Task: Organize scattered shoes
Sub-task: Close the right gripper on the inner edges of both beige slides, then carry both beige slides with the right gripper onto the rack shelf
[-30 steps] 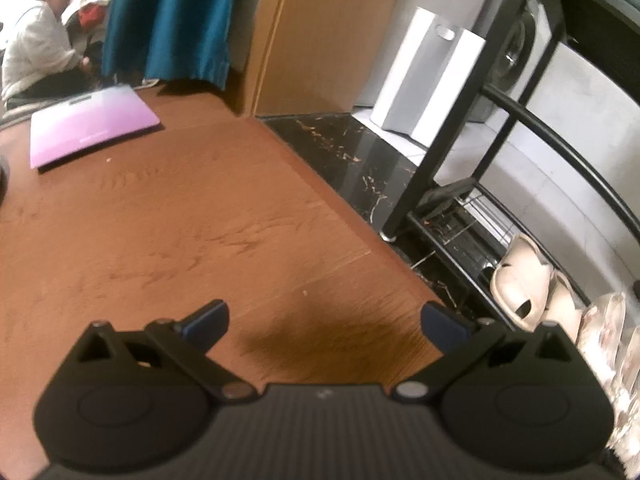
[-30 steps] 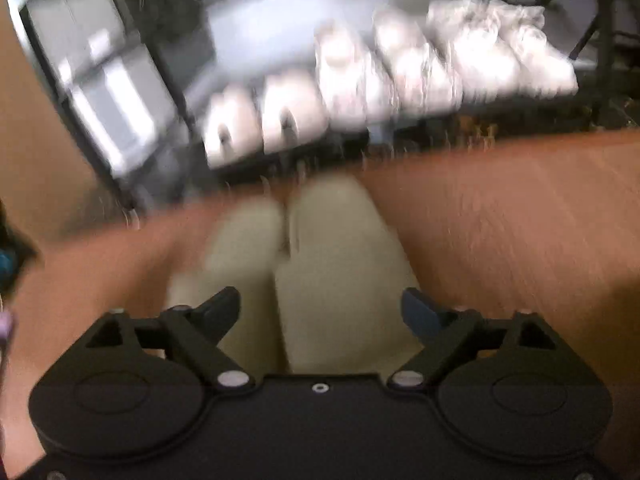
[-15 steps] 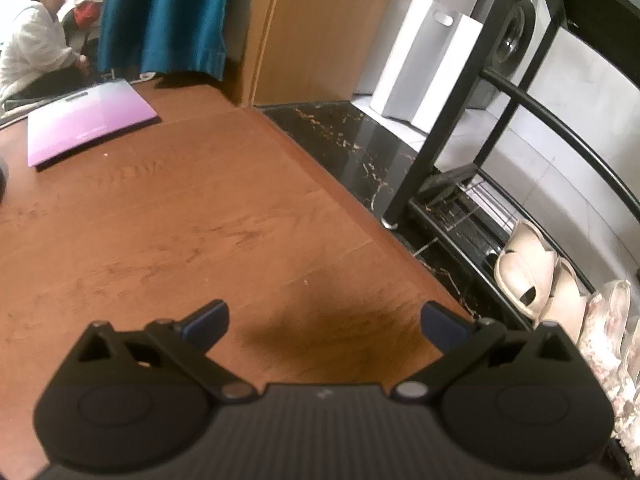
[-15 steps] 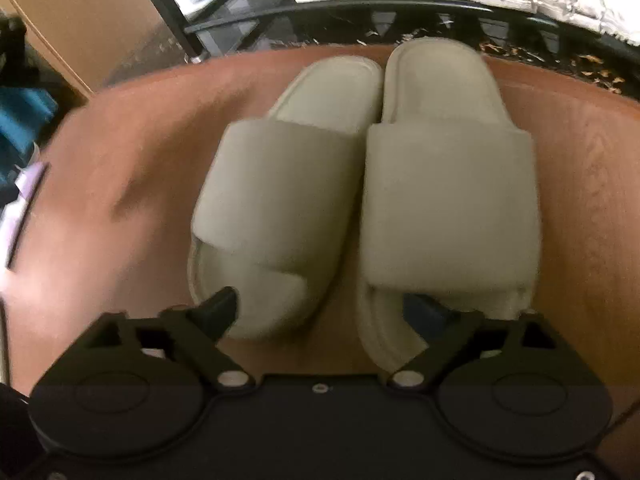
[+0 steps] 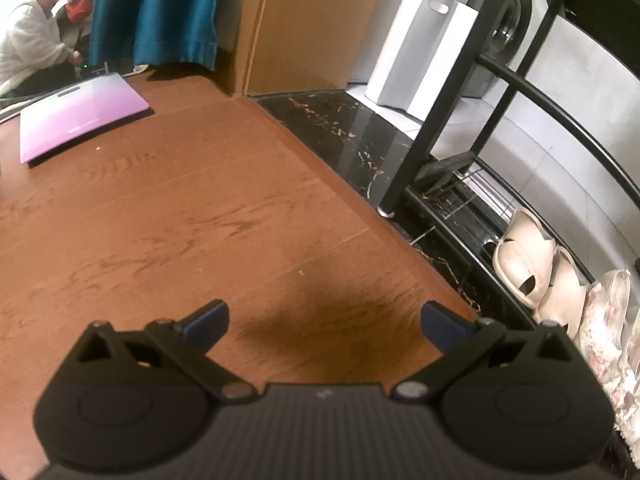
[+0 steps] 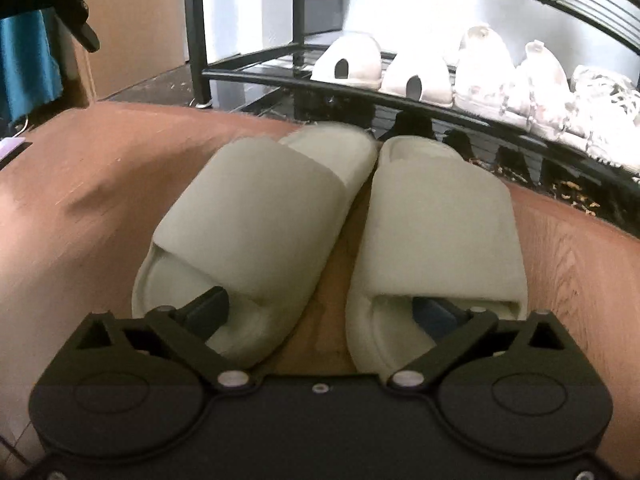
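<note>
At the far left of the left wrist view a seated person [image 5: 28, 48] in white is seen, with a purple folder [image 5: 80, 116] lying on the wooden floor [image 5: 160, 220] near a blue curtain [image 5: 156, 8]. The left gripper [image 5: 324, 322] is held with its jaws wide apart over bare floor, nothing between them. To the right, pale shoes [image 5: 524, 264] are lined up on the low tier of a black shoe rack [image 5: 436, 120]. In the right wrist view, two green slippers [image 6: 256, 224] lie side by side on the floor just before the rack. The right gripper [image 6: 324, 314] is spread wide with its jaws closing; one fingertip [image 6: 210, 312] is tucked into each slipper's opening, the inner walls of both between them.
</note>
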Demonstrator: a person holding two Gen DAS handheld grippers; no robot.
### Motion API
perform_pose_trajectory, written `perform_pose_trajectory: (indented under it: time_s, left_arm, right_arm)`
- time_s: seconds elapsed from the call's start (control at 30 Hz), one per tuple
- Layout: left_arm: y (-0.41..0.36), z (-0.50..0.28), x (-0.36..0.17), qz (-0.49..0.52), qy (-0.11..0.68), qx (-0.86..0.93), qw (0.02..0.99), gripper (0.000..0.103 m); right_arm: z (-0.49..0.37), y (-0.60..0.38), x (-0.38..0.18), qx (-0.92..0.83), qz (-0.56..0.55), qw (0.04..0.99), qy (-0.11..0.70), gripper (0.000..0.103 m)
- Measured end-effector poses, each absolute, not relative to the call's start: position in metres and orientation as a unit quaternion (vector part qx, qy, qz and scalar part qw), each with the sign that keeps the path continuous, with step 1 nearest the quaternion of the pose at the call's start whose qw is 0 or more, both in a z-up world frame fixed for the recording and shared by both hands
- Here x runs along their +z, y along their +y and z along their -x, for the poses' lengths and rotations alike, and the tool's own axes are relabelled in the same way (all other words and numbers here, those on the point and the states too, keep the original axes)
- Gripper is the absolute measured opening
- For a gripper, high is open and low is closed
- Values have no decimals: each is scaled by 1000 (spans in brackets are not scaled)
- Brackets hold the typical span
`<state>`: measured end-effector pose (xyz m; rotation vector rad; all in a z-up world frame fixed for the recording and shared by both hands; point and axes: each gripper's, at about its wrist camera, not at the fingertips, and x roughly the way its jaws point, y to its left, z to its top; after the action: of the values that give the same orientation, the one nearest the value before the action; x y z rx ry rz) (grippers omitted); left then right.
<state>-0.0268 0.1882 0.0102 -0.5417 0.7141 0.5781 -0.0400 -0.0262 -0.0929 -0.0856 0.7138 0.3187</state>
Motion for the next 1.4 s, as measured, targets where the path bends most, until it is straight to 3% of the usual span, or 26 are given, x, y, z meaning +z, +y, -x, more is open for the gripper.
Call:
perform_pose_trajectory:
  time_s: [0.03, 0.1, 0.2, 0.47, 0.57, 0.73, 0.87, 0.93, 0.97, 1.0, 1.07, 1.2, 1.33, 1.4]
  left_arm:
    - [188, 26, 9, 257, 342, 276, 861, 102]
    - [189, 25, 7, 258, 347, 275, 859, 102]
    - [190, 25, 6, 260, 348, 278, 857, 102]
    - [191, 29, 10, 257, 334, 301, 855, 102]
    - [192, 32, 13, 257, 328, 308, 856, 102]
    - [205, 45, 16, 307, 321, 332, 832, 102]
    - [207, 53, 21, 320, 308, 332, 832, 102]
    - [204, 55, 25, 313, 305, 325, 839, 102]
    - [204, 55, 26, 312, 304, 323, 840, 102]
    - [203, 55, 26, 311, 304, 323, 840, 102]
    - [203, 53, 25, 309, 305, 323, 841, 102]
    - [204, 49, 21, 311, 313, 322, 838, 102]
    - [205, 45, 16, 312, 317, 318, 837, 102]
    - [205, 40, 11, 307, 325, 317, 836, 102]
  right_arm:
    - [39, -27, -93, 158, 41, 925, 344, 81]
    - [39, -25, -89, 179, 46, 925, 332, 57]
    - [41, -16, -86, 184, 75, 926, 321, 43]
    - [44, -22, -44, 167, 87, 939, 287, 29]
    - [49, -27, -23, 167, 78, 941, 282, 15]
    - [54, -27, -9, 180, 78, 928, 318, 16]
    - [56, -35, -25, 157, 38, 918, 362, 26]
    - [57, -39, -33, 146, 17, 912, 382, 27]
    - [56, -43, -34, 147, 2, 913, 380, 33]
    - [53, -47, -38, 142, -12, 909, 393, 47]
    - [45, -56, -47, 134, -40, 898, 417, 54]
    - [33, -71, -67, 106, -98, 885, 443, 56]
    - [24, -73, -75, 112, -137, 887, 426, 55]
    - [22, -68, -79, 115, -128, 897, 407, 60]
